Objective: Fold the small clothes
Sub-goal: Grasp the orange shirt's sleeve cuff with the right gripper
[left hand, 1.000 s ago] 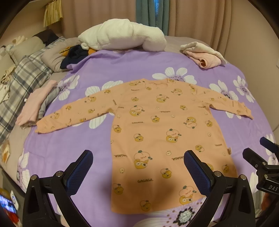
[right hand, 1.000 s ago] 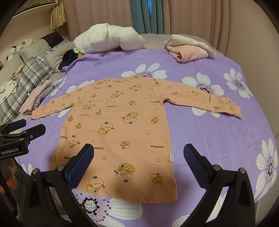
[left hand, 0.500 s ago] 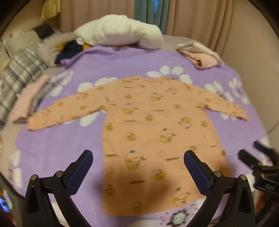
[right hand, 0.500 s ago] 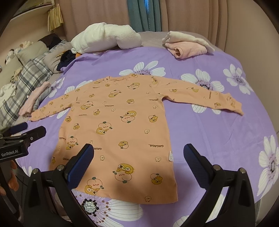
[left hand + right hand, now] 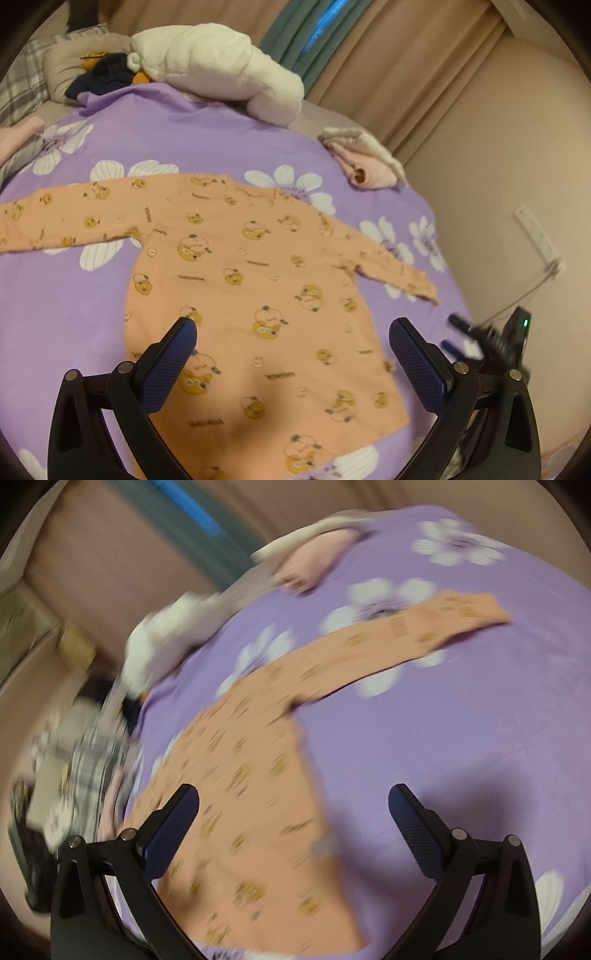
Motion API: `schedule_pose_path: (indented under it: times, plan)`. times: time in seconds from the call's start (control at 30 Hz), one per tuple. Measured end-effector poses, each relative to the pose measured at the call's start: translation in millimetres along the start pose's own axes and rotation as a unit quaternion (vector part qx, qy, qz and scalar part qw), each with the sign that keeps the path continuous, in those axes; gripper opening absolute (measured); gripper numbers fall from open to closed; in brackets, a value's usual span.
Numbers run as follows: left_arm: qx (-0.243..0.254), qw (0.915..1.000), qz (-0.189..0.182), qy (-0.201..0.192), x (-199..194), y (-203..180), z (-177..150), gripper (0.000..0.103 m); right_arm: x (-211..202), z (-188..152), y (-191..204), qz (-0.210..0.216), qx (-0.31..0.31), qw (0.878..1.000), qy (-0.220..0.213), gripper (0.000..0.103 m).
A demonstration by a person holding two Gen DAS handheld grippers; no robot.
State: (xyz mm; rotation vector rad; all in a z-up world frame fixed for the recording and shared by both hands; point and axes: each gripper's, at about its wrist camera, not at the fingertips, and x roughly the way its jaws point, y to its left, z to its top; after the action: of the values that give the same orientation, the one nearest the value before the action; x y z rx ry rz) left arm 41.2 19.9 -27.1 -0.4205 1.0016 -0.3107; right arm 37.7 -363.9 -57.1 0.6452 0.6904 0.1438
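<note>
1. The orange shirt [image 5: 236,280] is lying flat and unfolded on the purple bedspread [image 5: 221,133], sleeves spread; no fold is showing yet.
2. The left gripper [image 5: 291,345] and right gripper [image 5: 293,812] are both hanging spread wide over the shirt's hem, grasping nothing.

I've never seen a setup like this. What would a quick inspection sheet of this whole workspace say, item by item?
Surface: purple flowered bedspread, mostly smooth.
Job's things: orange long-sleeved shirt lying flat, both sleeves spread, not yet folded.
Clutter: white plush blanket and dark garment at the far edge; folded pink and cream clothes far right; plaid bedding at left.
Grippers: left gripper open above the shirt's lower half; right gripper open over the shirt's side edge; its view is motion-blurred.
Cables: thin wire hanging from a wall power strip.
Surroundings: beige and teal curtains, beige wall.
</note>
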Motion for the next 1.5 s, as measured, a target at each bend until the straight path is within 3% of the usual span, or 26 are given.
schedule_pose_path:
  times: [0.13, 0.23, 0.37, 0.53, 0.6, 0.7, 0.77, 0.87, 0.9, 1.03, 1.17, 1.23, 1.33, 1.5]
  plan:
    - [0.004, 0.9993, 0.005, 0.036, 26, 6, 2, 0.103, 11, 27, -57, -0.042, 0.083, 0.996, 0.001, 0.103]
    - [-0.012, 0.9984, -0.018, 0.052, 40, 10, 7, 0.103, 23, 45, -94, -0.064, 0.132, 0.989, -0.004, 0.100]
    - [-0.039, 0.9967, -0.050, 0.051, 50, 15, 19, 0.103, 42, 74, -136, -0.054, 0.210, 0.976, -0.023, 0.093]
    - [-0.024, 0.9988, -0.024, 0.034, 58, 9, 33, 0.103, 59, 104, -161, -0.039, 0.249, 0.966, -0.062, 0.088]
    - [-0.020, 0.9991, -0.021, 0.032, 62, 6, 36, 0.103, 64, 115, -169, -0.041, 0.262, 0.961, -0.073, 0.080]
    - [-0.012, 0.9993, -0.020, 0.029, 69, 2, 39, 0.103, 69, 126, -183, -0.044, 0.293, 0.951, -0.089, 0.059]
    - [-0.011, 0.9993, -0.014, 0.033, 72, 1, 41, 0.103, 68, 129, -192, -0.042, 0.313, 0.944, -0.092, 0.037]
    - [-0.009, 0.9992, -0.015, 0.034, 76, -1, 44, 0.103, 66, 133, -200, -0.057, 0.320, 0.942, -0.078, 0.013]
    - [-0.009, 0.9993, -0.016, 0.033, 77, -2, 45, 0.103, 64, 135, -199, -0.063, 0.316, 0.944, -0.076, 0.011]
    - [-0.014, 0.9992, -0.027, 0.025, 76, 1, 47, 0.103, 36, 148, -187, -0.075, 0.259, 0.956, -0.115, 0.010]
    - [-0.023, 0.9992, -0.020, 0.026, 80, 3, 50, 0.103, 38, 136, -207, -0.116, 0.264, 0.954, -0.083, 0.009]
    - [-0.015, 0.9997, -0.008, 0.015, 77, 3, 50, 0.103, 42, 133, -214, -0.116, 0.269, 0.953, -0.074, 0.009]
    - [0.000, 0.9999, 0.011, 0.006, 75, 3, 50, 0.103, 45, 138, -204, -0.134, 0.250, 0.956, -0.070, 0.009]
    - [0.021, 0.9994, 0.028, 0.008, 70, 9, 53, 0.103, 42, 163, -151, -0.124, 0.170, 0.974, -0.083, 0.008]
